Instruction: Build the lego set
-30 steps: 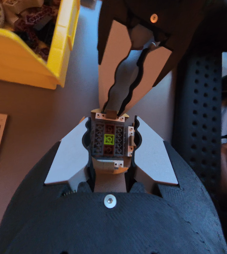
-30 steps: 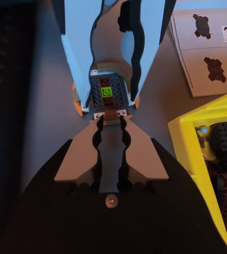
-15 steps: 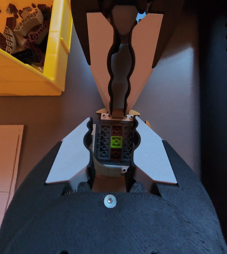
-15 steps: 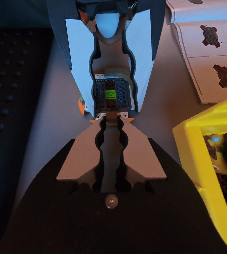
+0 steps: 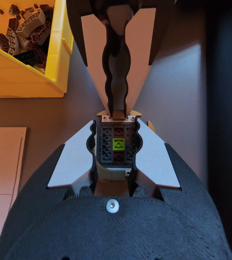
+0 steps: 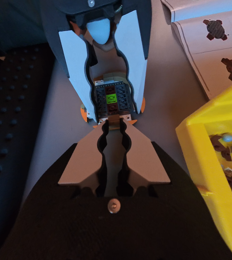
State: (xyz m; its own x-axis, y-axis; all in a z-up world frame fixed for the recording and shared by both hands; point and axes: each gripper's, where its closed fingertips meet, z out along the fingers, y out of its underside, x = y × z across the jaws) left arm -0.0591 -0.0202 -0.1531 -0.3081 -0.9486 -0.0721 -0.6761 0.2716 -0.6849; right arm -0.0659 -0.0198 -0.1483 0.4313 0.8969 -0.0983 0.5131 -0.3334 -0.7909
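A small lego build [image 5: 117, 144] has dark grey studded plates, dark red bricks and a lime green square [image 5: 118, 144] on top, with tan and orange parts around its base. My left gripper [image 5: 115, 125] is shut on the build's two sides. My right gripper [image 6: 113, 121] faces it from the opposite end and is shut on a small tan brick [image 6: 113, 119] at the build's edge. The same brick shows in the left wrist view [image 5: 118, 114]. The build also shows in the right wrist view [image 6: 111, 99], between the left gripper's fingers [image 6: 78, 78].
A yellow bin [image 5: 28, 73] with loose brown, tan and black bricks stands at the left; it also shows in the right wrist view [image 6: 211, 161]. An instruction booklet [image 5: 3, 161] lies beside it. A dark perforated mat [image 5: 227, 112] borders the grey table [image 5: 168, 84]. My two grippers' fingertips are within a few centimetres of each other.
The left gripper has swung square around the build, its fingers now straight along both sides. The right gripper lined up head-on with it, still pinching the tan brick at the build's edge.
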